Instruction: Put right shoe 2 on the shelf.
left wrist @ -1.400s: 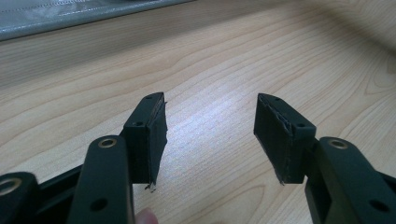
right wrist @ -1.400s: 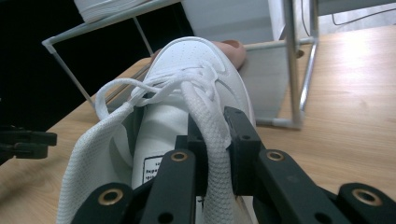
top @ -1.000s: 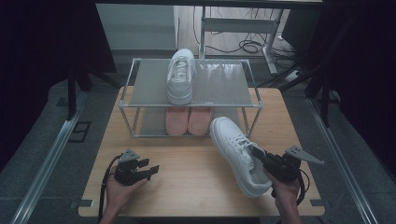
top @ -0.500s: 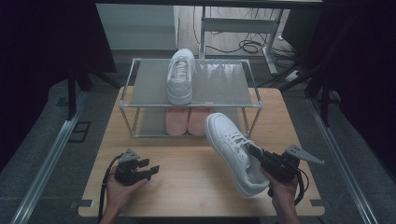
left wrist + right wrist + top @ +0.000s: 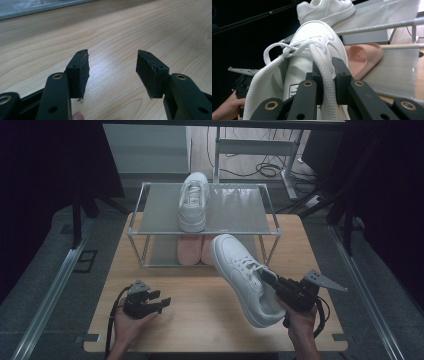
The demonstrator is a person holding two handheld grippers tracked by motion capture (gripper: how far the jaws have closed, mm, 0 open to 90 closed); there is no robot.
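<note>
My right gripper (image 5: 267, 279) is shut on the collar edge of a white sneaker (image 5: 242, 275), holding it lifted and tilted over the table, toe toward the rack. In the right gripper view the jaws pinch the sneaker's (image 5: 312, 57) side wall at the opening, laces loose above. A second white sneaker (image 5: 193, 201) stands on the top shelf of the metal rack (image 5: 140, 230). My left gripper (image 5: 159, 300) rests low at the table's front left, open with nothing between its pads (image 5: 80, 72).
A pair of pink slides (image 5: 192, 250) lies on the rack's lower shelf, seen too in the right gripper view as pink slides (image 5: 364, 58). The wooden table (image 5: 200, 320) has bare room between my hands. Dark stands and cables surround the table.
The right gripper has lifted the white sneaker and carried it toward the rack, toe rising. The left gripper has stayed where it was.
</note>
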